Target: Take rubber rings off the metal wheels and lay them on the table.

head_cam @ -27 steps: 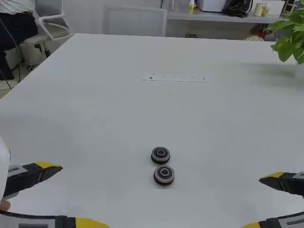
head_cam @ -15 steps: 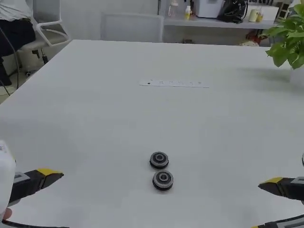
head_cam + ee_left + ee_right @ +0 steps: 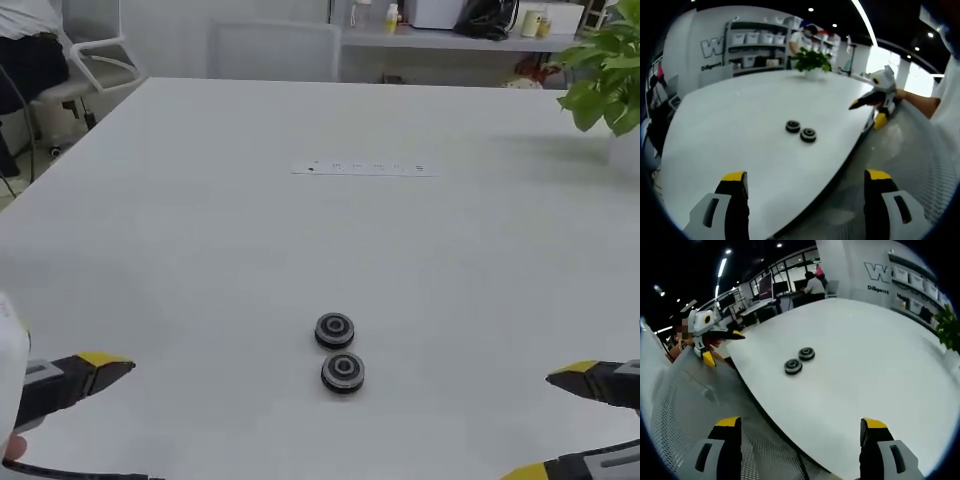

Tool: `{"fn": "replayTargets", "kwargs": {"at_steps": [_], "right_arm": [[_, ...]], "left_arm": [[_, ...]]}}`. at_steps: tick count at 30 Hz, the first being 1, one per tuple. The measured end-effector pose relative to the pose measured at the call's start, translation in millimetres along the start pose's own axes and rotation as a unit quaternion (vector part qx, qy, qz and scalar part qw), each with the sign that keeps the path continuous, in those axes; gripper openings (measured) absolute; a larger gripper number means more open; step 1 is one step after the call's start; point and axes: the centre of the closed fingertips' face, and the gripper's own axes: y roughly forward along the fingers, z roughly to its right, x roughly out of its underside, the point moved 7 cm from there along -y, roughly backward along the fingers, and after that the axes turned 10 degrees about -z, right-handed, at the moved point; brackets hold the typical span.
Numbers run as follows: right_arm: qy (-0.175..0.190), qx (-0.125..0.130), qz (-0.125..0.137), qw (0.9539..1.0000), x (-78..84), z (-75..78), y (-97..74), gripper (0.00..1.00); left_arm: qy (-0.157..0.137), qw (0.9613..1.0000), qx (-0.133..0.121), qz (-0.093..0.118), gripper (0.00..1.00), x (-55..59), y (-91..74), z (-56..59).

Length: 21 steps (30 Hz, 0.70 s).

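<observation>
Two metal wheels with black rubber rings lie flat and side by side near the front of the white table [image 3: 200,230]: a far wheel [image 3: 334,331] and a near wheel [image 3: 343,372]. In the left gripper view the wheels [image 3: 800,130] lie ahead of my open left gripper [image 3: 806,176]. The right gripper view has them [image 3: 800,360] ahead of my open right gripper [image 3: 800,423]. My left gripper [image 3: 105,420] hovers at the table's front left edge and my right gripper [image 3: 548,422] at the front right. Both are well apart from the wheels, with nothing between their jaws.
A flat white strip [image 3: 365,168] lies in the table's middle, farther back. A green plant [image 3: 605,80] stands at the far right. A white chair [image 3: 90,60] and a shelf with bottles [image 3: 450,25] stand beyond the table.
The head camera has shifted slightly. The wheels have not moved. Both grippers stay open at the front edge, about where they were.
</observation>
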Motion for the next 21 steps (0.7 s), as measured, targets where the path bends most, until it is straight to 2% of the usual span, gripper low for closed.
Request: {"fn": "replayTargets", "kwargs": {"at_steps": [3,21], "right_arm": [[-0.001,0.006,0.009,0.9999,-1.9,1.2,-1.6,0.99],[-0.004,0.008,0.010,0.9999,-3.5,-0.2,-1.8,0.99]], "left_arm": [[-0.001,1.0000,-0.001,0.001,0.98,0.1,-0.1,-0.7],[-0.005,1.0000,0.001,0.005,0.98,-1.4,-1.6,1.3]]}}
